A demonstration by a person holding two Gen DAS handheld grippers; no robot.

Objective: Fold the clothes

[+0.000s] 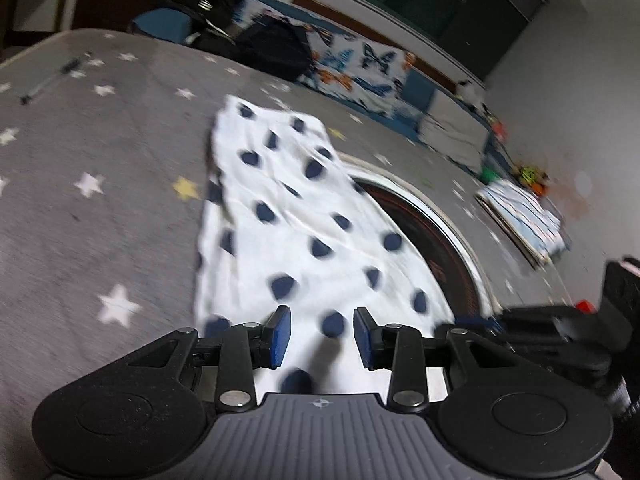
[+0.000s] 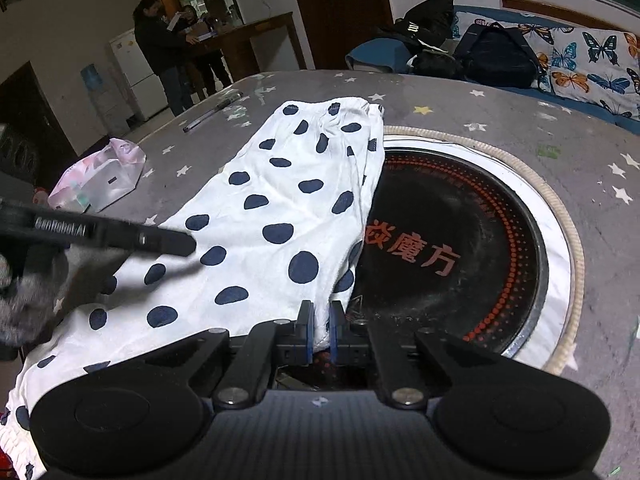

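Grey star-printed table cover (image 2: 500, 120) carries a white garment with navy dots (image 2: 280, 216), its right edge draped over the round black cooktop (image 2: 460, 248) (red lettering on it). Nearest, the right gripper (image 2: 320, 330) pinches a fold of that edge. Left gripper (image 1: 322, 334) hovers with jaws spread above the cloth's near end.

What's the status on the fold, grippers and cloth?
Right gripper shut on polka-dot garment edge. Left gripper open over cloth, nothing between fingers. Garment partly overlaps round black heater. Nothing blocking.
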